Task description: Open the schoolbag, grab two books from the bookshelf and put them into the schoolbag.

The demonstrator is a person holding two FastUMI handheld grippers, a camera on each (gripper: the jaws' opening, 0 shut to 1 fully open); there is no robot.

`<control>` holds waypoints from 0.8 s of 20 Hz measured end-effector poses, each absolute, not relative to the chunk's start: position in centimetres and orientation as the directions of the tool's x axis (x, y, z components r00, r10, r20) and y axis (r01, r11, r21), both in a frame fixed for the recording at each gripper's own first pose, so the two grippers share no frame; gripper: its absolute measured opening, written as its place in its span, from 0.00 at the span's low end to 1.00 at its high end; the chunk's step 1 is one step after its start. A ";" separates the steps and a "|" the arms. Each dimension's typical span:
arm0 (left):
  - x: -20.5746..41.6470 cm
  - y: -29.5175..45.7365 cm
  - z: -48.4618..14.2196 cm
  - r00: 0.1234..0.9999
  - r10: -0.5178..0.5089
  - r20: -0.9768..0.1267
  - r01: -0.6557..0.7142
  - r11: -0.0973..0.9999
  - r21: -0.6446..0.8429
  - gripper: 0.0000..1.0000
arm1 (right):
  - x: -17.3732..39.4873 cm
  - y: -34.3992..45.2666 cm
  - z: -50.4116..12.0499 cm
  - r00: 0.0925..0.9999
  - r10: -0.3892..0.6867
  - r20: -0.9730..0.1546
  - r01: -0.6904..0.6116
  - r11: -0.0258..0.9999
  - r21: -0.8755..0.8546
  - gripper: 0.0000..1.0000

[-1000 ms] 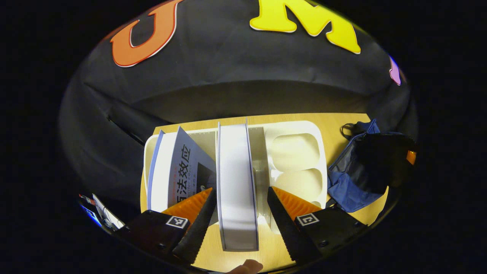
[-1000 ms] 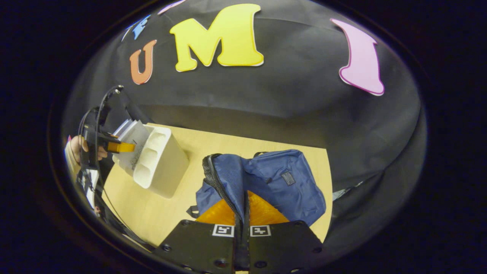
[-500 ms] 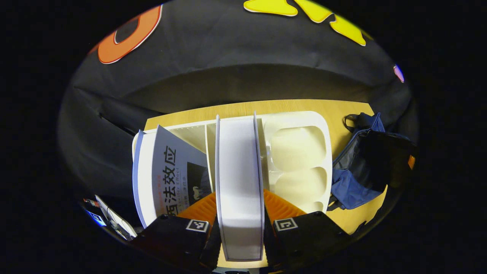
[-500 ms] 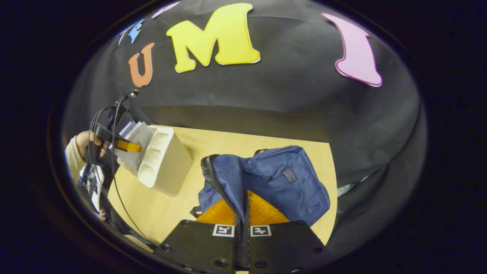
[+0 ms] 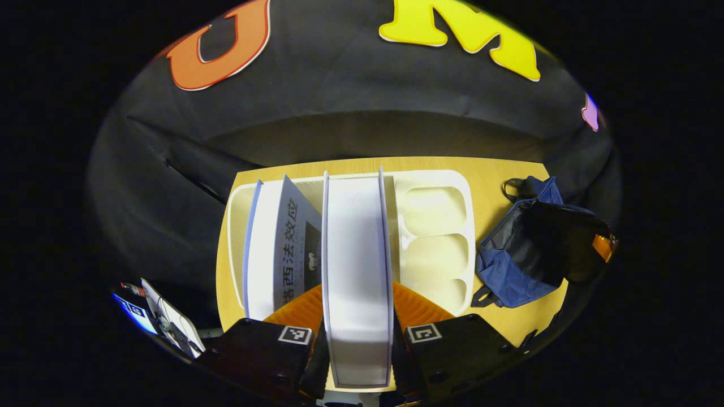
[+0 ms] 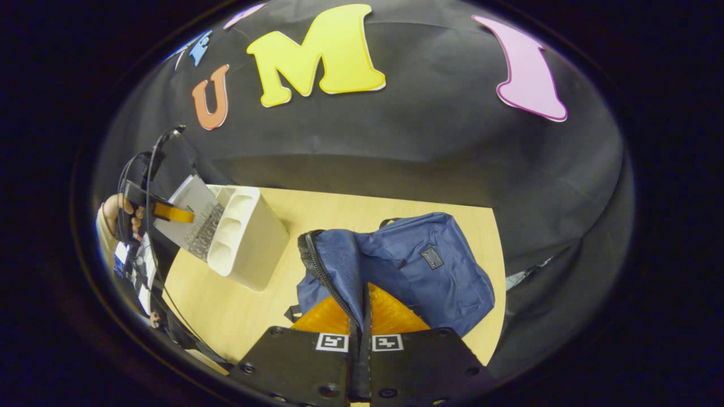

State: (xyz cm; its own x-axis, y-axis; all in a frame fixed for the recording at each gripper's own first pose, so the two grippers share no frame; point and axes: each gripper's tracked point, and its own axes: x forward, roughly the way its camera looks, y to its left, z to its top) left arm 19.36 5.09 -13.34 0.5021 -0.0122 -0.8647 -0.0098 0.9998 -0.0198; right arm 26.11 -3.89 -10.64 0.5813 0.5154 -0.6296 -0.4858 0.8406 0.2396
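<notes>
My left gripper (image 5: 356, 291) is shut on the page edge of a thick white book (image 5: 356, 249) that stands in the white bookshelf (image 5: 435, 226). A second book with a grey cover (image 5: 291, 243) leans beside it on the left. The blue schoolbag (image 5: 509, 271) lies to the right of the shelf with its dark mouth gaping. In the right gripper view, my right gripper (image 6: 362, 291) is shut on the schoolbag's zipper edge (image 6: 325, 271), holding the flap up. Farther off there, the left gripper (image 6: 167, 212) and a hand (image 6: 116, 212) hold the white book (image 6: 195, 217) partly out of the bookshelf (image 6: 249, 240).
Bookshelf and bag rest on a wooden table (image 6: 249, 316) against the black cloth wall. The shelf's right side has several empty moulded pockets (image 5: 432, 257). Cables and small devices (image 5: 164, 328) sit off the table's near left edge.
The left gripper's fingers closed onto the white book, and the book has since tilted and risen a little out of the shelf. The right gripper keeps its hold on the bag.
</notes>
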 end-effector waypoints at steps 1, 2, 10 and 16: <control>18.4 5.1 -12.5 0.515 -0.020 -0.857 -0.013 0.999 -0.031 0.47 | 26.0 -3.8 -10.8 0.581 0.520 -0.626 -0.489 0.838 0.243 0.01; 17.4 5.1 -11.3 0.536 -0.038 -0.843 -0.009 0.999 -0.051 0.47 | 26.0 -3.9 -10.8 0.582 0.522 -0.624 -0.489 0.837 0.244 0.01; 7.2 4.4 -6.5 0.628 -0.169 -0.760 -0.108 0.948 -0.300 0.47 | 24.2 -3.3 -12.4 0.568 0.539 -0.622 -0.505 0.825 0.255 0.01; -0.8 -0.2 -11.8 0.532 -0.324 -0.782 -0.207 0.846 -0.491 0.47 | 22.4 -2.4 -14.2 0.545 0.550 -0.632 -0.534 0.810 0.244 0.01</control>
State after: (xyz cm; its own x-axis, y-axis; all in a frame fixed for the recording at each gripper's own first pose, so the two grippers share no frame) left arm -0.78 -0.22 -11.84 0.5317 -0.3245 -0.7823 -0.2068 0.8460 -0.4914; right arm 22.44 -2.39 -14.15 0.5454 0.5504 -0.6321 -0.5338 0.8095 0.2443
